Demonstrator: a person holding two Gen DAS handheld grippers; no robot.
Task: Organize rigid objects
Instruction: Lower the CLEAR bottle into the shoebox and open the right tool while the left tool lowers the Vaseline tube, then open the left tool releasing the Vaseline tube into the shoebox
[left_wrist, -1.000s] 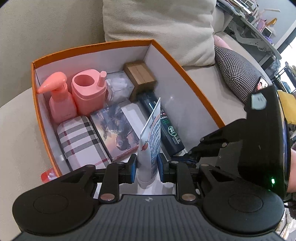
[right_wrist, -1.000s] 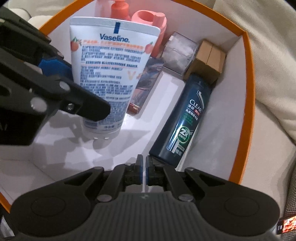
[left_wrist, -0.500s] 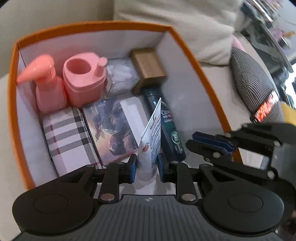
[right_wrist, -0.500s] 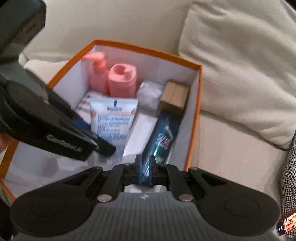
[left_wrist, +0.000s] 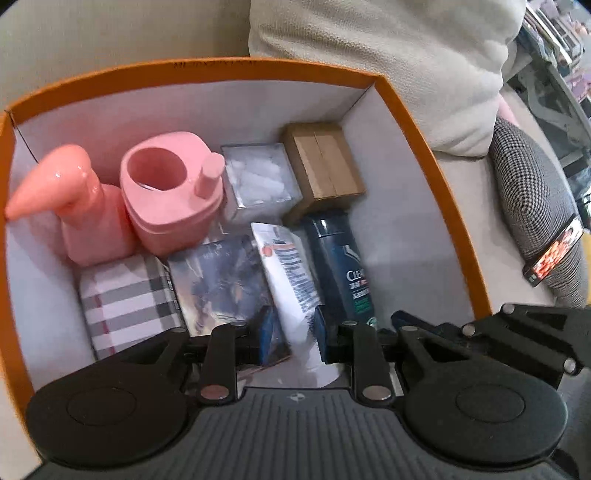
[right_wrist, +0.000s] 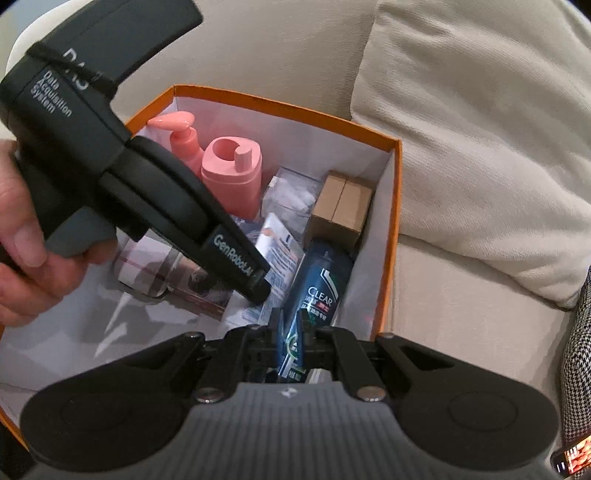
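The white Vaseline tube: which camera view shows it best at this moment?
The left wrist view. There the white Vaseline tube lies in full length between the left gripper pads, beside the dark Clear shampoo bottle. In the right wrist view the left gripper's body hides most of the tube.

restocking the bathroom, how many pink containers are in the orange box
2, both standing along the back wall of the orange box: a pink pump bottle in the far left corner and a pink ring-topped container right beside it. Others may be hidden.
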